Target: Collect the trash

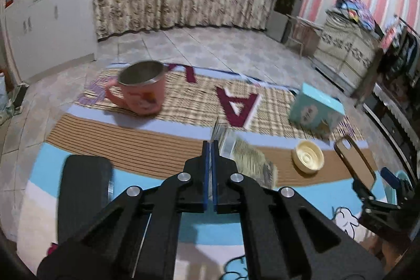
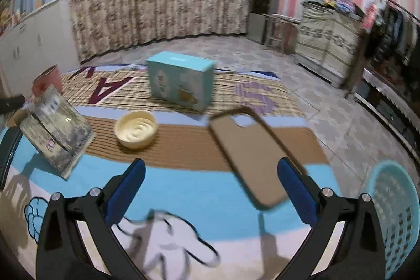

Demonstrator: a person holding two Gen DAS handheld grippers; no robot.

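On a colourful play mat spread over the tiled floor lie the things of this scene. The left tool has its blue pads pressed together on the edge of a clear plastic wrapper, which hangs lifted and tilted above the mat; from the right wrist view the same wrapper shows at the left, raised at an angle. The right tool stands wide apart and holds nothing. A brown phone case shows just ahead of it, blurred, whether lying or lifted I cannot tell. Near the middle sits a cream lid, behind it a teal box, and far left a pink mug. A light blue basket stands at the right edge of the mat.
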